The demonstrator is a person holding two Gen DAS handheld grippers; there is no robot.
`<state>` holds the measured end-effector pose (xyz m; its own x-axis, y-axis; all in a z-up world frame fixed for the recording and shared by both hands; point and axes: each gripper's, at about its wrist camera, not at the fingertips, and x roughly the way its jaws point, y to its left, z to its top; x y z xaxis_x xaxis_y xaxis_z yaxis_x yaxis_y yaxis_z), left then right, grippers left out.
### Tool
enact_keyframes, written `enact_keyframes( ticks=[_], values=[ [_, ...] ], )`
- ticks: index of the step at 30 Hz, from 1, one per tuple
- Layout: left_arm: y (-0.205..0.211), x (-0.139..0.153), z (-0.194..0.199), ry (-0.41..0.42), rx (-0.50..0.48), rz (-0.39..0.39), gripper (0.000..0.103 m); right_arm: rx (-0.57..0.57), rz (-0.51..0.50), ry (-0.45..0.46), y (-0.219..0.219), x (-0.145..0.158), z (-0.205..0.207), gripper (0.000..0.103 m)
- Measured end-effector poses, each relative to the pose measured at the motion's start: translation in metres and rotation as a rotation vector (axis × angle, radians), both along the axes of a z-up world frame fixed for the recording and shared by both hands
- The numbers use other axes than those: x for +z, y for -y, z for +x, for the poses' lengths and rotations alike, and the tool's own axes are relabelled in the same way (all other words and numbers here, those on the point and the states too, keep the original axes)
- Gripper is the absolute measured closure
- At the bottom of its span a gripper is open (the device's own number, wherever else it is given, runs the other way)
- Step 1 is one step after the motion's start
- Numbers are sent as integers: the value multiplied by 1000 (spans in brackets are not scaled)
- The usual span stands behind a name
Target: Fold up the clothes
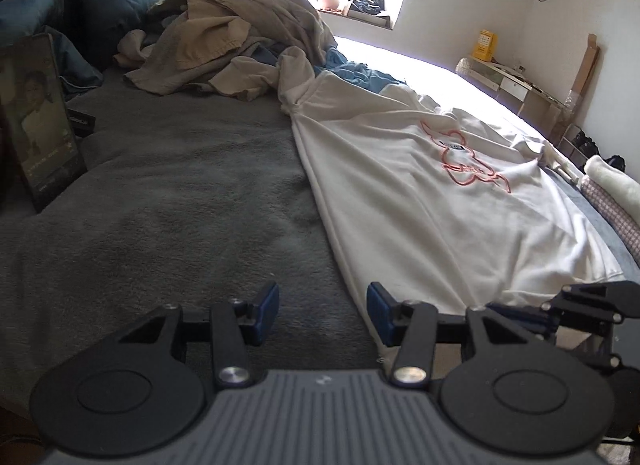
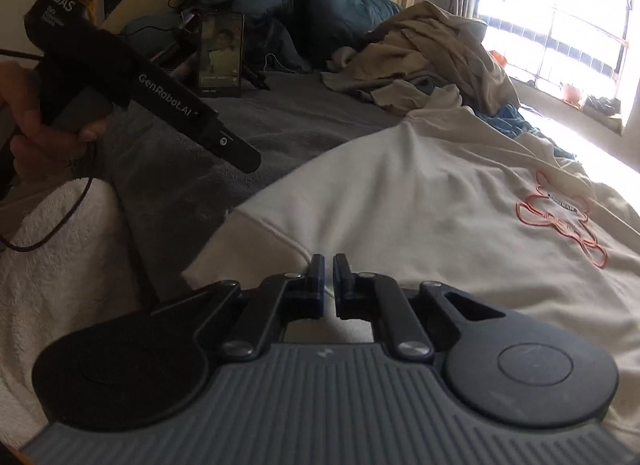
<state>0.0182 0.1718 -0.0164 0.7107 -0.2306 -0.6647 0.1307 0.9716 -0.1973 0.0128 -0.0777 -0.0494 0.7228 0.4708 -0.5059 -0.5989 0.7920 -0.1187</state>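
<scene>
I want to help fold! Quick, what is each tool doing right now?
Left tool: open, holding nothing.
Right tool: closed on the white shirt's hem.

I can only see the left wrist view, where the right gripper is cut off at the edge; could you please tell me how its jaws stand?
Observer: The right gripper has its jaws shut over the ribbed hem of the white sweatshirt; whether cloth is pinched I cannot tell.
Operator: Thank you. Does anything lie beside that hem corner?
Observer: Yes, a white fluffy blanket lies to its left in the right wrist view.
Operator: And how does the left gripper look from there?
Observer: A hand holds the left gripper by its handle above the grey bedcover.
</scene>
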Motion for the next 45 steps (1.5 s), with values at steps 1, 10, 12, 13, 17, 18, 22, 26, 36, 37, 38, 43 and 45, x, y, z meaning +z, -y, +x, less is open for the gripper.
enact_keyframes(
  ticks=[1, 10, 12, 13, 17, 18, 22, 26, 36, 37, 38, 43, 45],
  values=[
    [-7, 6, -2, 4, 17, 10, 53, -34, 27, 2, 4, 8, 12, 98],
    [-46, 66, -11, 114, 137, 133, 51, 177, 27, -75, -101, -29, 28, 98],
    [-45, 66, -5, 125, 133, 112, 50, 293, 58, -76, -117, -27, 4, 99],
    [-41, 63, -1, 128, 117, 85, 50, 316, 84, -80, -115, -22, -3, 99],
    [-9, 49, 14, 154, 9, -23, 50, 79, 161, -25, -31, 10, -4, 99],
    [4, 43, 18, 156, -36, -51, 51, -25, 183, -11, 3, 16, -2, 99],
    [56, 10, 28, 105, -201, -109, 50, -471, 182, 22, 136, 23, -7, 97],
    [92, -34, 28, -12, -269, -33, 51, -727, 96, -111, 216, -4, -33, 94],
    [62, -9, 28, 24, -159, -1, 48, -777, 399, -144, 284, 29, -50, 93],
    [63, -7, 35, 31, -144, -16, 47, -771, 398, -127, 285, 29, -36, 93],
    [64, -7, 41, 30, -129, -39, 46, -765, 398, -110, 287, 28, -22, 93],
    [44, -29, 60, -33, -25, -110, 56, -853, 337, -185, 305, -9, 14, 93],
    [35, -27, 60, -5, 18, -80, 53, -892, 336, -214, 314, -22, -1, 95]
  ],
)
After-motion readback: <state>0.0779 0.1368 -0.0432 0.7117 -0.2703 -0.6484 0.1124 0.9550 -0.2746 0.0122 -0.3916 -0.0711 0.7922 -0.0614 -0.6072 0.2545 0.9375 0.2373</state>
